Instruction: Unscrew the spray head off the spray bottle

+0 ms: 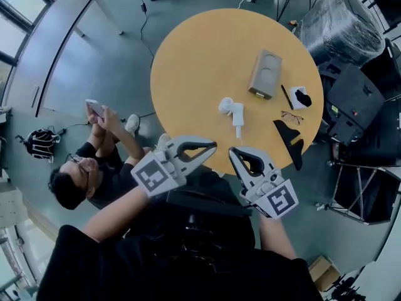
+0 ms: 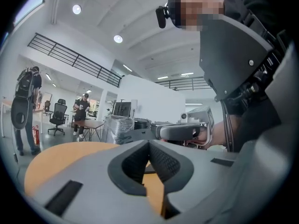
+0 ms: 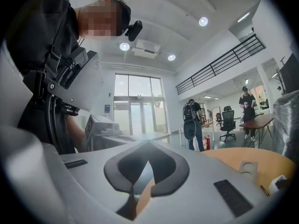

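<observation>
The spray bottle [image 1: 234,113] lies on the round table [image 1: 200,55], beyond the closed left gripper [image 1: 214,146] and right gripper [image 1: 232,151]

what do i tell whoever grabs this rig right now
Left tongs: shut, empty, over the table's near edge.
Right tongs: shut, empty, next to the left.
Bottle: lying mid-table, ahead of both tongs, nothing touching it.
Done: nothing yet.
Left: grip the bottle, then the whole unscrewing.

The table's [image 1: 188,61] left half lies open — spray bottle [image 1: 233,113], box [image 1: 265,74] and glasses [image 1: 291,116] crowd the right.
</observation>
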Tool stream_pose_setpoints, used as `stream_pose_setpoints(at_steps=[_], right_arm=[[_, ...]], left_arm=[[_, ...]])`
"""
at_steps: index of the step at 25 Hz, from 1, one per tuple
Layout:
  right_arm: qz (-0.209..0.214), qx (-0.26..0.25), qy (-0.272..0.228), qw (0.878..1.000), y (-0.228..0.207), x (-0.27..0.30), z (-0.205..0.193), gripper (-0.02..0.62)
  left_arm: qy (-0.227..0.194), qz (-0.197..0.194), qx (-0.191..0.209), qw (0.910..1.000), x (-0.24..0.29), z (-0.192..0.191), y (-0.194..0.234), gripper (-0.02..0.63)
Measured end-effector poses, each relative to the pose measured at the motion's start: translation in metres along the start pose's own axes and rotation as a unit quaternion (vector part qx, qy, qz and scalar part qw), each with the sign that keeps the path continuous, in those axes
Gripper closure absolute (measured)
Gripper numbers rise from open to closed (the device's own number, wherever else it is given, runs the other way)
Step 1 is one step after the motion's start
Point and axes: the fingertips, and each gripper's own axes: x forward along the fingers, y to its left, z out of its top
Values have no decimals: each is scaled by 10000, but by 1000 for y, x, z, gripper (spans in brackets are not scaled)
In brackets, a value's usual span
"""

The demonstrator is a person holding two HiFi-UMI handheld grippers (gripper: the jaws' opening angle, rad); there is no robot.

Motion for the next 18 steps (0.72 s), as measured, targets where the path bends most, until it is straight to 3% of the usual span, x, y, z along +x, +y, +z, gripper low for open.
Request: stream_pose_setpoints(at_steps=[7,18], right_arm=[[-356,122,-80,9993,12,9,-3,577],[-264,-22,-232,9994,-6,-26,8,578]], left_arm=[[-37,-146,113,9998,-21,-4,4,600],[-153,-272,164,9994,13,8,-17,601]])
